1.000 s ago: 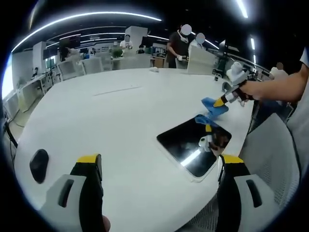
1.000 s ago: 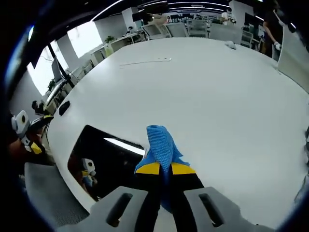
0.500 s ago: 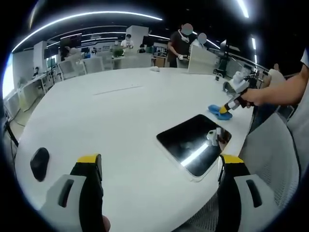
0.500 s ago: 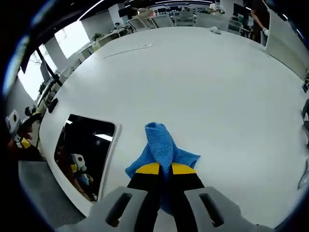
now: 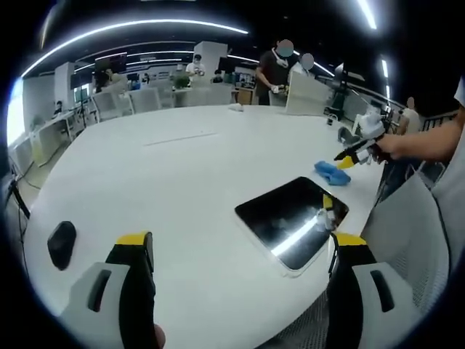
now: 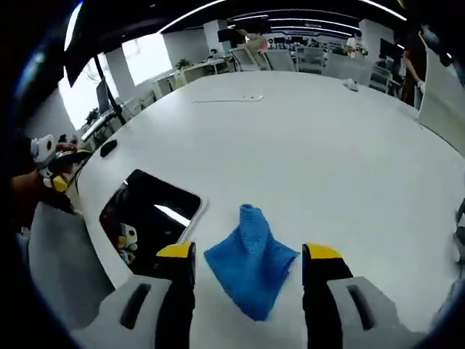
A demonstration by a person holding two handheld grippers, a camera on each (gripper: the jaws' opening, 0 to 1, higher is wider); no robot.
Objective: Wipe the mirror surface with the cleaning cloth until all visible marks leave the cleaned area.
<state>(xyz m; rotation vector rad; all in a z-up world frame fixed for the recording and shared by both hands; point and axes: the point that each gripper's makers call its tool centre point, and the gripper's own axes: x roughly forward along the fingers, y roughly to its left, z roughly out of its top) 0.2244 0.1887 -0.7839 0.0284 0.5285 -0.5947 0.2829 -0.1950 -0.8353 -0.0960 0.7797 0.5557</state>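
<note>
**A:** Where is the cleaning cloth?

**B:** The blue cleaning cloth (image 6: 252, 259) lies bunched on the white table (image 6: 320, 138), just beside the mirror's near corner and apart from the glass. In the left gripper view it is a small blue heap (image 5: 332, 173) past the mirror's far edge.

**A:** And the mirror?

**B:** The mirror (image 5: 290, 220) is a dark rectangular panel with rounded corners, flat on the table near its edge. It reflects a ceiling light strip and part of a gripper. In the right gripper view it sits left of the cloth (image 6: 146, 215).

**A:** What are the tongs doing?

**B:** The right gripper (image 6: 249, 252) has its yellow-tipped jaws spread wide either side of the cloth, gripping nothing. The left gripper (image 5: 243, 242) is also wide open and empty, above the table's near edge.

**A:** Anything else?

**B:** A black computer mouse (image 5: 60, 244) rests on the table to the left. A person's hand (image 5: 392, 145) holds the right gripper above the cloth.
</note>
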